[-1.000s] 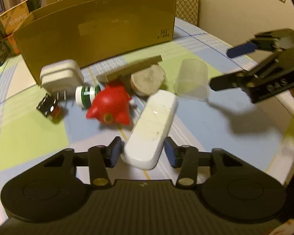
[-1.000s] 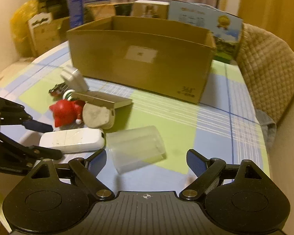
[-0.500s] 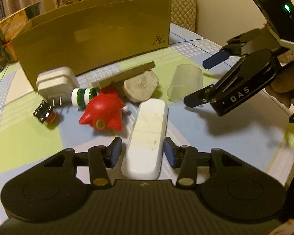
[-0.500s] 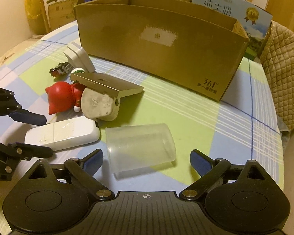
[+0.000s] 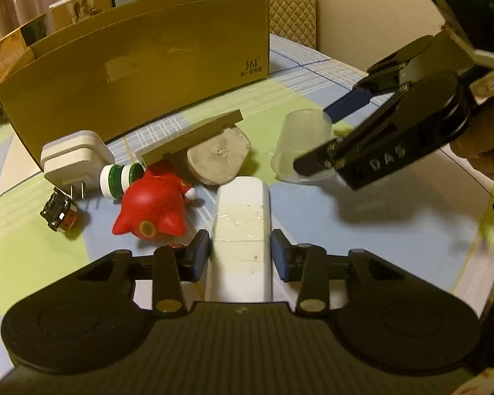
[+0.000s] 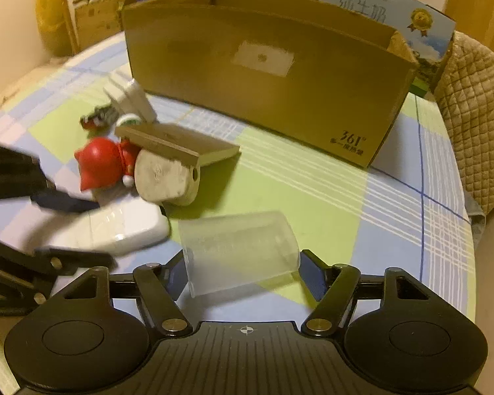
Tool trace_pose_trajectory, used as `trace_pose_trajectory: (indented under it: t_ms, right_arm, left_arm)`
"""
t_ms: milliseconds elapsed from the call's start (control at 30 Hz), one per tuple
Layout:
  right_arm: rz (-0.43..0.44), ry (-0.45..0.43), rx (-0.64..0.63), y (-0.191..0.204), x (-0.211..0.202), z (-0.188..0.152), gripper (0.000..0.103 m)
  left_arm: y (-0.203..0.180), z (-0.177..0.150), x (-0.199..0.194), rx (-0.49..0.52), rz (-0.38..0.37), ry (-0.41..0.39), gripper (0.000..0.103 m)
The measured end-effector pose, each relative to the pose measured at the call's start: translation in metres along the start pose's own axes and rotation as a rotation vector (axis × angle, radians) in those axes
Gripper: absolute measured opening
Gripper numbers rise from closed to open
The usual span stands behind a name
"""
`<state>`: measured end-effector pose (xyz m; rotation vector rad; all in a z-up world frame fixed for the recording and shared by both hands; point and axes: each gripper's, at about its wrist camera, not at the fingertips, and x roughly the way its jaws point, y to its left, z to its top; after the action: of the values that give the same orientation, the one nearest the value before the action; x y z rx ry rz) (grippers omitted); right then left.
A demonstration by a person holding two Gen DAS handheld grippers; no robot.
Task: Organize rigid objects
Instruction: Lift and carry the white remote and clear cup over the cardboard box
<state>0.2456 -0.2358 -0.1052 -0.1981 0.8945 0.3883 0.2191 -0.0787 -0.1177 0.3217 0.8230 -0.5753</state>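
Note:
A long white bar point(image 5: 240, 217) lies on the checked tablecloth, and my left gripper point(image 5: 240, 253) is closing on its near end, with both pads against its sides. A translucent plastic cup point(image 6: 237, 250) lies on its side to the right of the bar. My right gripper point(image 6: 240, 270) is closing around the cup, a pad meeting each side. In the left wrist view the right gripper point(image 5: 313, 136) straddles the cup point(image 5: 296, 125). The right wrist view shows the left gripper point(image 6: 98, 230) around the white bar point(image 6: 122, 227).
An open cardboard box point(image 5: 148, 65) stands behind the pile. Near the bar lie a red figurine point(image 5: 151, 204), a round grey plug point(image 5: 217, 158) under a flat board point(image 5: 191, 135), a white charger point(image 5: 72, 158), a green-and-white spool point(image 5: 118, 177) and a small black part point(image 5: 59, 212).
The right gripper has come down over the cup and its jaws have narrowed onto it. The left gripper's pads have closed the gaps beside the white bar.

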Motion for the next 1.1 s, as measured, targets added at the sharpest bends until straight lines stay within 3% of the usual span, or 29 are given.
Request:
trace_pose_trajectory:
  t_ms: [233, 633, 867, 900, 933, 1100]
  right_arm:
    - [-0.02, -0.045, 0.047, 0.003, -0.021, 0.0, 0.066]
    - [-0.048, -0.177, 0.161, -0.002, -0.059, 0.014, 0.066]
    - [-0.051, -0.205, 0.175, 0.004, -0.067, 0.026, 0.066]
    - [-0.05, -0.206, 0.174, 0.005, -0.067, 0.026, 0.066]
    - [-0.049, -0.204, 0.173, 0.006, -0.067, 0.026, 0.066]
    - [-0.054, -0.186, 0.175, 0.004, -0.065, 0.024, 0.066]
  left_arm:
    - [0.0, -0.003, -0.011, -0.034, 0.004, 0.006, 0.035]
    - [0.007, 0.015, -0.051, -0.104, 0.012, -0.073, 0.033]
    - [0.009, 0.022, -0.067, -0.106, 0.032, -0.106, 0.031]
    - [0.009, 0.022, -0.069, -0.106, 0.033, -0.106, 0.02]
    - [0.009, 0.021, -0.07, -0.105, 0.028, -0.107, 0.0]
    - [0.017, 0.013, -0.07, -0.133, 0.039, -0.088, 0.0]
